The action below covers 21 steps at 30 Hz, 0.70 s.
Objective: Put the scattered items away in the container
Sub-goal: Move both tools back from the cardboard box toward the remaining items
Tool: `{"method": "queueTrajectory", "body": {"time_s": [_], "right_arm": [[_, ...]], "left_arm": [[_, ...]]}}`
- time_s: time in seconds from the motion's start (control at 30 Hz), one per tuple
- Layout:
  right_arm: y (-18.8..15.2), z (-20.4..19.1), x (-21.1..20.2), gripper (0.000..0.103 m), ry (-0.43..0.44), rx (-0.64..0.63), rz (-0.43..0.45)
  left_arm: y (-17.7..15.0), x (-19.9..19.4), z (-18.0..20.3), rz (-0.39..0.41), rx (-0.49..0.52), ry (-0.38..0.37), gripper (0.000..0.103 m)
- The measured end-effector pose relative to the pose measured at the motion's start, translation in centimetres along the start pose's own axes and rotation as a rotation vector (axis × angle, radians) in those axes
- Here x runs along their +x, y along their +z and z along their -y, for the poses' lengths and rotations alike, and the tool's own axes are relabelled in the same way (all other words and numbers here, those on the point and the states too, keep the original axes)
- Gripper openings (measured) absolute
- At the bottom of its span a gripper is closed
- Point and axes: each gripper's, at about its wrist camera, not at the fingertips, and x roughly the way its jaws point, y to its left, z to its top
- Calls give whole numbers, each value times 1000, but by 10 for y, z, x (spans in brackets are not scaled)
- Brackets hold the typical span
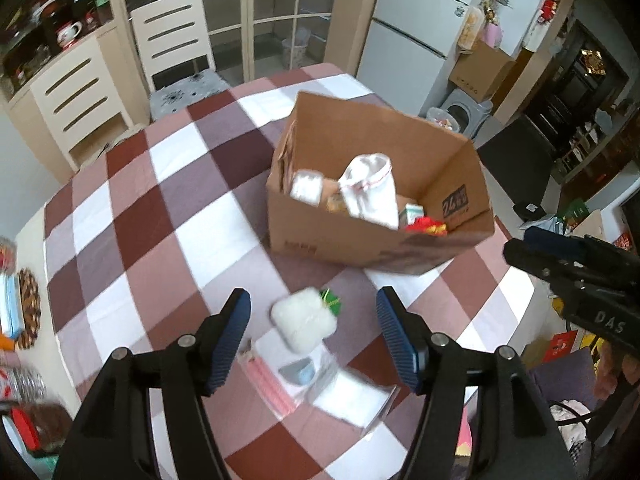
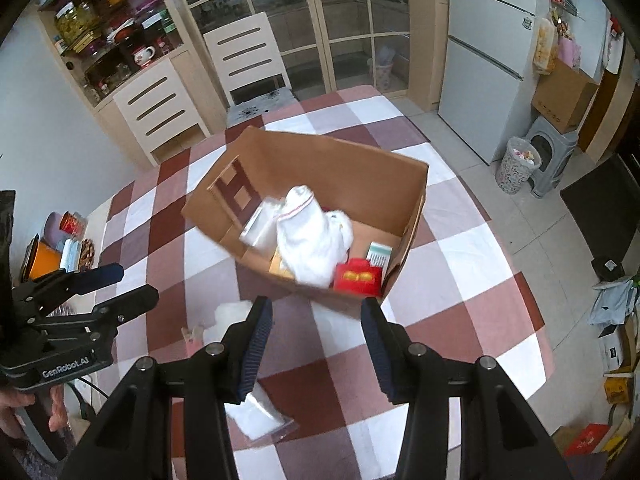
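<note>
Fingers of left gripper (image 1: 314,336) apart, nothing between; right gripper (image 2: 316,342) likewise apart, empty. Cardboard box (image 1: 360,236) mid-table, checked cloth (image 1: 160,216) bare left of it. White fluffy pouch (image 1: 304,320), two clear packets (image 1: 320,384) outside box, near front edge.

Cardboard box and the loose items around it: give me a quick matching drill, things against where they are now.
Things:
1. white sock
2. fluffy white pad
3. red packet
4. clear plastic bag

Places:
A. flat on the tablecloth, nearest the camera
B. on the tablecloth, between the left gripper's open jaws in its view
C. in the cardboard box, near corner
D. standing up mid-box

Pairs: 1-D, 2-B, 3-C, 4-A
</note>
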Motion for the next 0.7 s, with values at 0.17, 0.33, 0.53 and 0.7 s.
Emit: {"method": "queueTrajectory", "body": {"time_s": [0.17,0.33,0.53,0.7], "right_arm": [[-16,-10,-5,47,13,-10,-8],[-35,-21,-5,47,23,-18,-21],[-59,-34,-1,47,39,-27,-57],[-84,-52,4,47,57,-68,-99]], "left_arm": [[-28,-6,-14,-17,-45,8,66],[-56,-11,-21,-36,-77,18,66],[-84,-15,-24,-54,-98,30,66],[-103,-17,-23,-72,-104,39,66]]}}
